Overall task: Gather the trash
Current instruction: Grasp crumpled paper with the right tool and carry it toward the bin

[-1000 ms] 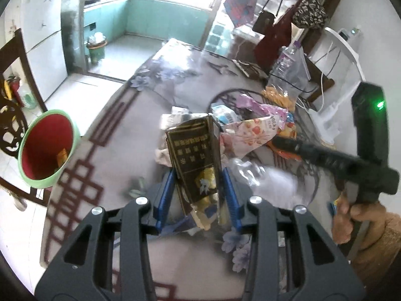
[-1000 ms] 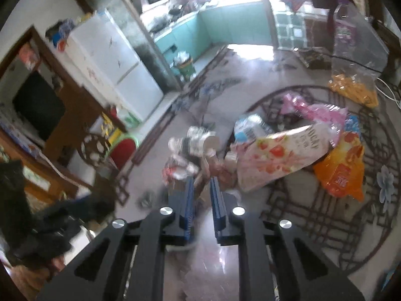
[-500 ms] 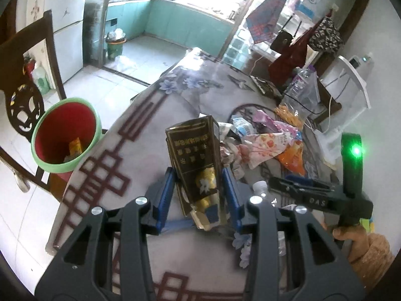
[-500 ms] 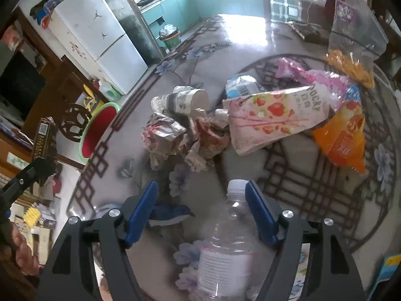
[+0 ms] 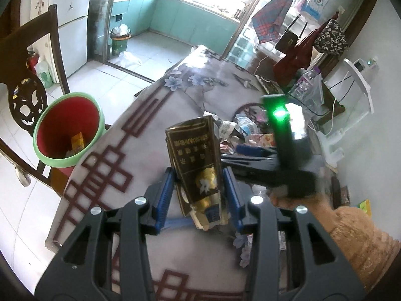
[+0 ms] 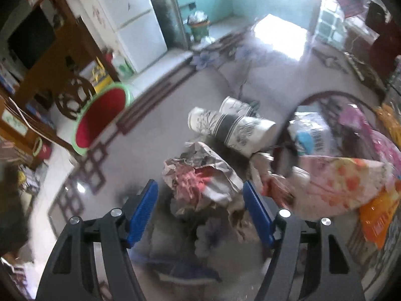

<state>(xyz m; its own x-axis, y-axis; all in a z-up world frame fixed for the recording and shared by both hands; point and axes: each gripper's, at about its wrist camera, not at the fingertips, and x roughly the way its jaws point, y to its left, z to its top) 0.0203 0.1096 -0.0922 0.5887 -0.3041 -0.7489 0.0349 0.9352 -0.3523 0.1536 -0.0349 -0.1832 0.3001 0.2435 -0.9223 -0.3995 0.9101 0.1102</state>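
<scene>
My left gripper (image 5: 199, 190) is shut on a crushed dark brown and gold carton (image 5: 194, 155), held upright above the table's near edge. A red bin with a green rim (image 5: 67, 161) stands on the floor to the left, with scraps inside. My right gripper (image 6: 200, 209) hovers low over the trash pile. Its jaws are closing with a crumpled newspaper wad (image 6: 200, 173) between them, and the blue pads (image 6: 144, 210) stand apart from it. In the left wrist view the right gripper's black body with its green light (image 5: 280, 115) sits just right of the carton.
Two paper cups (image 6: 233, 128) lie behind the wad. A pink strawberry bag (image 6: 338, 183), an orange bag (image 6: 376, 223) and a blue-white packet (image 6: 310, 135) lie right. The bin (image 6: 82, 150) is beyond the table's left edge, beside a dark chair (image 5: 27, 95). A tan sleeve (image 5: 351, 238) is at right.
The right gripper went from shut to wide open around a clear bottle, then moved down and forward over the crumpled newspaper. The left gripper carried the carton toward the bin side, then held still.
</scene>
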